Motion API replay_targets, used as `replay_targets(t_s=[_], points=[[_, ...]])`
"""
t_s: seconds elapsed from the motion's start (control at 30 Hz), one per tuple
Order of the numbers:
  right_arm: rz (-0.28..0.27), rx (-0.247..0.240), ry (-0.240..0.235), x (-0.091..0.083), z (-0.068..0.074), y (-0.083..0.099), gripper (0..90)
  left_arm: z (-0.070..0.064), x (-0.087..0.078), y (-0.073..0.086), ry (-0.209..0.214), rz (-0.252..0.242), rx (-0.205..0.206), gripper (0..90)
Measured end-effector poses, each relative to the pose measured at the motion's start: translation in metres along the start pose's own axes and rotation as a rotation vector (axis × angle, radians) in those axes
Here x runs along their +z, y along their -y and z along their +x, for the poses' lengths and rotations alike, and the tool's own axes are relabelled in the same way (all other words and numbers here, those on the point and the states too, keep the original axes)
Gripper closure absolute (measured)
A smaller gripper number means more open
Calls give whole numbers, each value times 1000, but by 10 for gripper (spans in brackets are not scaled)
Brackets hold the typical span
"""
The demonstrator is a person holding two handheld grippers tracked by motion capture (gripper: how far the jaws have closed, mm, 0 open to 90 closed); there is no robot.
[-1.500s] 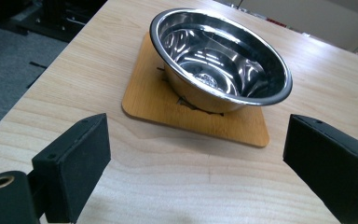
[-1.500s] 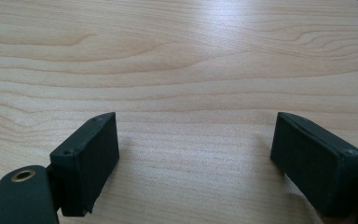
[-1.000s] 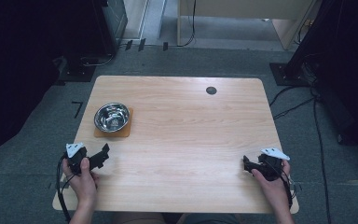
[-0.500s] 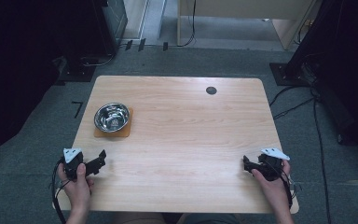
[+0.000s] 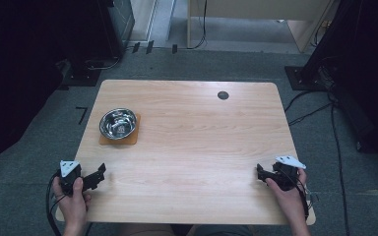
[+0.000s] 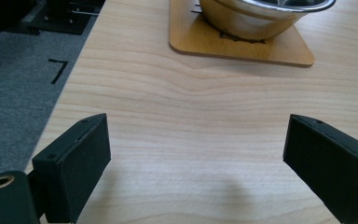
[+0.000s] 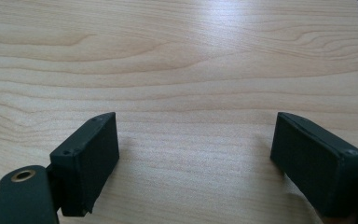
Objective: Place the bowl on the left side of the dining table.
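Shiny round steel bowl (image 5: 118, 122) is sitting on a thin square wooden coaster (image 5: 132, 137), over on the left side of the pale wood-grain table (image 5: 192, 147), and nothing is touching it. In the left gripper view the bowl (image 6: 261, 16) is filling the top edge, its polished wall curving down onto the coaster (image 6: 242, 44), with bare tabletop (image 6: 191, 121) lying between it and the jaws.

Down at the near left corner, the person's left hand (image 5: 71, 201) is gripping the black left gripper (image 5: 98, 173), which is resting low at the table edge and pointing in toward the middle. Its jaws are standing wide apart and holding nothing; in its own view the left gripper (image 6: 196, 154) is showing only wood grain in the gap. The bowl is lying well ahead of it.

Across at the near right corner, the right hand (image 5: 288, 194) is holding the black right gripper (image 5: 260, 173), a grey three-cornered plate on top. Its jaws are spread wide too, empty, and the right gripper (image 7: 196, 149) is looking out over plain tabletop (image 7: 177, 70).

Grey carpet floor (image 5: 29, 147) is surrounding the table, and a small dark round grommet (image 5: 223, 95) is sitting near the far edge.
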State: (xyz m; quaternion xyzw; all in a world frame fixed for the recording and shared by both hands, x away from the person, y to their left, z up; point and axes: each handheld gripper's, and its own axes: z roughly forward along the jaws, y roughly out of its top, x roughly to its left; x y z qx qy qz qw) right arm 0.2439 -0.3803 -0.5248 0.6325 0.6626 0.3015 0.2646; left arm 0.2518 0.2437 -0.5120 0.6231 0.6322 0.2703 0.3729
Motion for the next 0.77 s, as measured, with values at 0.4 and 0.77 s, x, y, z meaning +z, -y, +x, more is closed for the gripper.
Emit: replay_targets(t_s=[0.4,0.77], points=[[0,0,0,0,0,0,146,-5,0,6,-13,64,125,73],[0,0,0,0,0,0,146,-9,6,5,-39,143,138,72]])
